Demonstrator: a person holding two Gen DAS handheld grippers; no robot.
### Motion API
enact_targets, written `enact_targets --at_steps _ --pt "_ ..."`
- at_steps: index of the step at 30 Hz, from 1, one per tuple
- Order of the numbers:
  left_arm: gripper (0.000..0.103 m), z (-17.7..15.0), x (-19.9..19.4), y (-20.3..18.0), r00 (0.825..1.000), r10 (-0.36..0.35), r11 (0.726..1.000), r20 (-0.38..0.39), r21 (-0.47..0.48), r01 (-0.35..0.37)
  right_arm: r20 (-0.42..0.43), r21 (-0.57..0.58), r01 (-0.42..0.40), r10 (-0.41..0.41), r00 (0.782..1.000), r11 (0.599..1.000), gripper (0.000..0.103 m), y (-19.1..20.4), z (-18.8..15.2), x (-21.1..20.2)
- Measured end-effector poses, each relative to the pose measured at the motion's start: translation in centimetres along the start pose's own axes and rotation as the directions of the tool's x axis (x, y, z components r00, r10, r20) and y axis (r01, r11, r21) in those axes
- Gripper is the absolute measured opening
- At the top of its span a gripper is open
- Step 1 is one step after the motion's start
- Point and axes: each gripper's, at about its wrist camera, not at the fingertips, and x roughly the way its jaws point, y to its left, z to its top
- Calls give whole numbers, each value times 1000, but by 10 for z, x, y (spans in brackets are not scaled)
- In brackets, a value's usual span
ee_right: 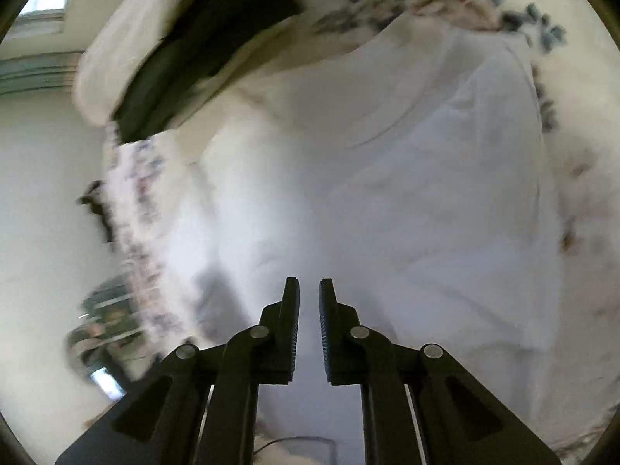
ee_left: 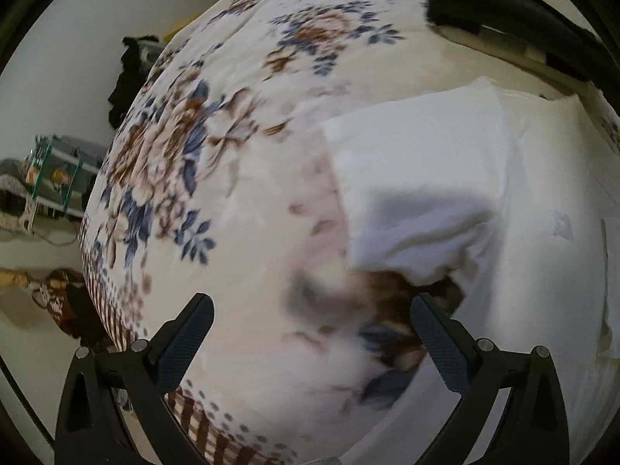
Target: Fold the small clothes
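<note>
A white garment (ee_left: 445,178) lies on a floral bedspread (ee_left: 217,147), with one part folded over. My left gripper (ee_left: 310,302) is open and empty, above the bedspread just in front of the folded edge; its right finger (ee_left: 438,345) is near that edge. In the right wrist view the same white garment (ee_right: 407,201) fills the middle, blurred by motion. My right gripper (ee_right: 309,290) hovers over it with its jaws nearly closed, a narrow gap between them and nothing in it.
A black item (ee_left: 503,7) lies at the far side of the bed, also seen in the right wrist view (ee_right: 209,46). Dark clothing (ee_left: 131,73) hangs by the wall. A rack (ee_left: 54,174) and bags (ee_left: 62,302) stand on the floor left of the bed.
</note>
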Motion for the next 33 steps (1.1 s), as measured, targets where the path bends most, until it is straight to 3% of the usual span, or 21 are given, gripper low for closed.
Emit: enact_targets --at_steps 1,2,5,9,11,13,15,17,18,19,20,21,22,24,25,26,28,29,30,32,33 --pt "103 -1 1 4 1000 1 1000 -2 -9 -1 62 19 4 -6 998 1000 39 -6 -4 -19" --pt "103 -1 4 10 1000 0 1000 -5 -20 0 96 37 29 -33 995 999 44 -13 -8 -29" --pt "103 -3 14 22 1000 -3 999 -22 -46 2 145 117 121 -137 980 986 49 -43 -15 -45" --pt "103 -1 30 34 996 -43 995 -81 -91 36 40 118 236 -242 969 965 49 -70 -20 6" --pt "103 3 34 41 987 -118 984 -107 -149 101 -103 127 264 -252 962 956 49 -84 -32 45" --pt "103 6 38 46 968 -217 959 -124 -210 189 -148 151 244 -222 964 958 49 -88 -47 58" --pt "103 8 52 52 890 -431 869 -148 -335 365 -83 167 228 -217 973 959 49 -86 -55 42" --pt "103 5 79 53 720 -681 666 -130 -517 537 -6 230 202 -206 979 952 49 -93 -54 21" --pt "102 4 91 52 651 -751 577 -105 -584 571 33 282 172 -189 981 944 49 -100 -54 9" --pt "97 1 106 49 589 -805 480 -66 -655 583 47 315 156 -179 983 936 49 -106 -55 2" --pt "89 0 116 46 566 -824 428 -33 -692 581 54 343 142 -171 984 928 49 -115 -58 -3" --pt "81 1 123 43 578 -816 418 -18 -709 568 56 369 134 -166 985 920 49 -121 -58 -6" --pt "65 4 128 41 601 -799 430 -14 -712 555 53 391 139 -173 983 910 49 -127 -58 -10" --pt "33 14 127 38 658 -753 486 -9 -682 547 46 412 160 -195 980 897 49 -138 -60 -18" --pt "8 18 124 35 681 -732 516 -9 -660 546 45 415 169 -206 977 894 49 -138 -62 -19" --pt "4 26 114 33 720 -694 570 1 -610 551 48 411 176 -214 976 894 49 -137 -65 -20" --pt "4 38 92 24 770 -637 661 41 -485 572 55 400 178 -217 975 899 49 -136 -71 -18" --pt "3 45 68 11 814 -575 751 76 -346 563 61 396 169 -209 976 903 49 -136 -73 -20" --pt "3 48 43 -5 838 -532 813 120 -204 545 66 392 153 -194 979 907 49 -147 -78 -28" --pt "3 45 2 -45 862 -473 880 180 51 472 70 392 143 -184 980 909 49 -150 -90 -31" --pt "3 40 -11 -64 855 -484 875 186 142 464 71 393 142 -184 980 908 49 -153 -95 -25"
